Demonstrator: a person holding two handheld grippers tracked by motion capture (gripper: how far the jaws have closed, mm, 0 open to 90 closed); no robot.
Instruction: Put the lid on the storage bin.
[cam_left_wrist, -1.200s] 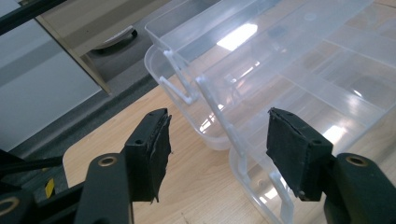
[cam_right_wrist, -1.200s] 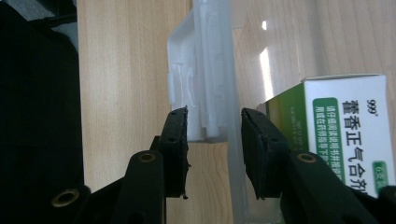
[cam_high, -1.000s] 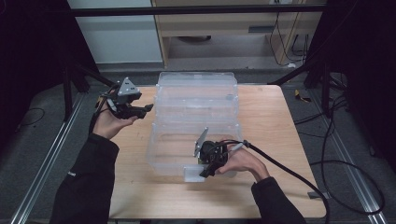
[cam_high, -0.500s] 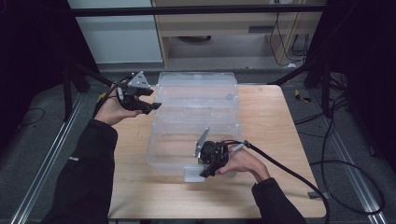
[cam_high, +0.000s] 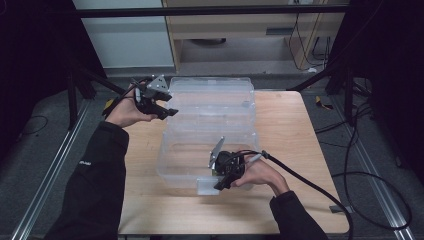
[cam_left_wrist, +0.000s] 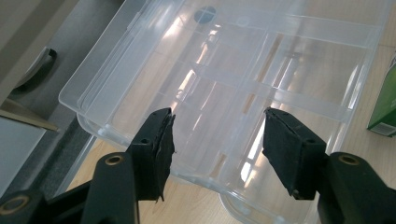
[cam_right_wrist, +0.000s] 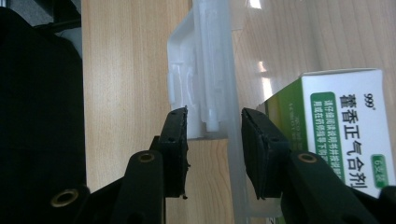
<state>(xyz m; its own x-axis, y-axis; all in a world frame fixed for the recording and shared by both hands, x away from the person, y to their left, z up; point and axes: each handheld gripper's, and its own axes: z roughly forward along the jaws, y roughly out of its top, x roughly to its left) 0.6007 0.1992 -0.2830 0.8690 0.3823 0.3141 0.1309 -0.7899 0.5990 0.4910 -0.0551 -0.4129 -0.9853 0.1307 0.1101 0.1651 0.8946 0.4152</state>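
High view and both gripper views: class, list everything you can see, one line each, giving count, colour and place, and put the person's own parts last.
Clear plastic box: one, see-through, middle of the table, its lid lying open toward the far edge.
Latch tab: one, whitish, on the box's near wall.
Medicine carton: one, white and green, inside the box by its near wall.
Wooden table: one, light brown, under the box.
Cabinet: one, beige, beyond the table.
Left tool: one, black, at the lid's left edge, jaws open and just closing a little, with nothing between them.
Right tool: one, black, jaws either side of the near wall at the latch.
Sleeves: two, black, near edge.
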